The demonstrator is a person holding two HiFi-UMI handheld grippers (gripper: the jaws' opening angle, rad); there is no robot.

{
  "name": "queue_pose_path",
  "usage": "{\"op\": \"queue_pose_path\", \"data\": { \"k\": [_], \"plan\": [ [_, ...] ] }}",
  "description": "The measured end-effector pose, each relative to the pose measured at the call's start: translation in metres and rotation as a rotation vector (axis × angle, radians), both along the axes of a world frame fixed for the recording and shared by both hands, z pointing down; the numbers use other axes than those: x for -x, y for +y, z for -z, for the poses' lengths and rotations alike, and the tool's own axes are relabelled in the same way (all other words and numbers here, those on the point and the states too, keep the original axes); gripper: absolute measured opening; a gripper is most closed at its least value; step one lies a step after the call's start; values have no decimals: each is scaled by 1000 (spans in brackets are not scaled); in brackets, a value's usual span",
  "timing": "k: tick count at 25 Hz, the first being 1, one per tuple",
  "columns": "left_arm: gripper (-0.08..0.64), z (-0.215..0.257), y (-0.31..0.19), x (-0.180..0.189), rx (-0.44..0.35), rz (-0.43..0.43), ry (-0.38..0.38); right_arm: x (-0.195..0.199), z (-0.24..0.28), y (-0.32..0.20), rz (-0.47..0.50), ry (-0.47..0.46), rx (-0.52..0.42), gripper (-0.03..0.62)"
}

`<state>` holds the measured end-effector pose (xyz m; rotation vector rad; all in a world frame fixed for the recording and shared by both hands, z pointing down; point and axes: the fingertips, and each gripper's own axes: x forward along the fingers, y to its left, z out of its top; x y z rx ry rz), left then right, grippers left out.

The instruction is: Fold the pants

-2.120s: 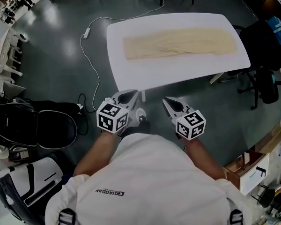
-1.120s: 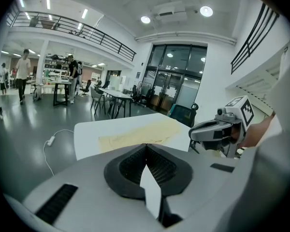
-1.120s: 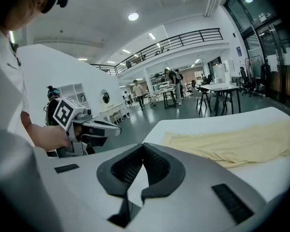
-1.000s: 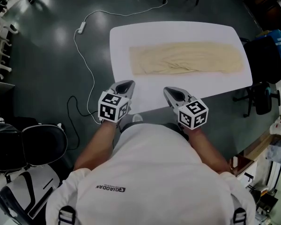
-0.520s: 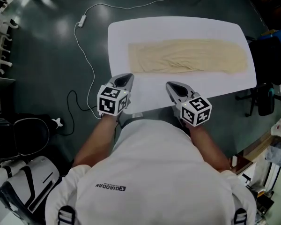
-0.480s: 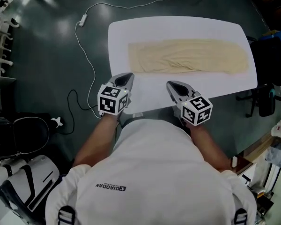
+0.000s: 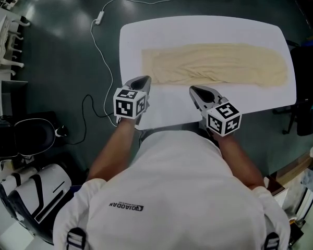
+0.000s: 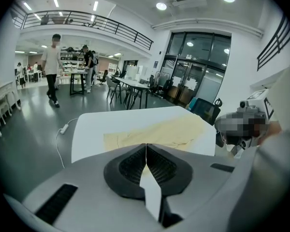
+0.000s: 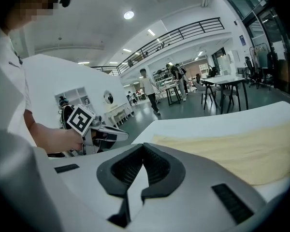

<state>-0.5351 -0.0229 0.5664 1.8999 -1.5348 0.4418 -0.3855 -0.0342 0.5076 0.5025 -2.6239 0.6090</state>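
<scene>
Ahead of the fingers (image 7: 137, 83), a white table (image 7: 198, 27) carries cream pants (image 7: 219, 64) spread flat lengthwise, just beyond the tips and untouched. Left gripper (image 7: 142, 79) and right gripper (image 7: 195, 89) hover above the table's near edge, jaws pressed together, empty.

Large open lab-office hall, mezzanine railing (image 8: 101, 22), glass-walled entrance (image 8: 198, 74), rows of work tables (image 8: 133, 84), polished grey floor (image 7: 52, 56)

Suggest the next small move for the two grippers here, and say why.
Probably open both jaws and reach forward: the left gripper and right gripper are shut and empty above the near edge of the white table, short of the flat cream-coloured cloth pants, which lie unfolded.
</scene>
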Motion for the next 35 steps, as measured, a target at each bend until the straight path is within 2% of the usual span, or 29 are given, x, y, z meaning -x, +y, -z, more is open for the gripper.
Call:
{"op": "queue_pose_path", "data": {
  "k": [5,9,12,14,17,23,29,35],
  "plan": [
    [29,-30,-26,-2,77,33,-3,-15,-11,-22,-1,-8,40,17],
    [29,-63,-43,8,147,105,20,-24,-21,-31,-6,-9,78,17],
    [31,-88,-56,18,192,152,-11,-31,-30,-40,-9,-7,97,17],
    [97,-102,-64,24,222,174,-38,-39,-34,-45,-12,-6,106,17],
    [126,-120,-75,30,254,195,-72,-49,-40,-55,-16,-7,114,17],
    [246,-139,-91,39,293,238,-108,-63,-52,-69,-26,-12,147,17],
    [295,-156,-90,44,375,267,-176,-71,-54,-78,3,-25,156,17],
    [298,-158,-93,40,368,266,-194,-81,-56,-88,35,-39,165,17]
  ]
}}
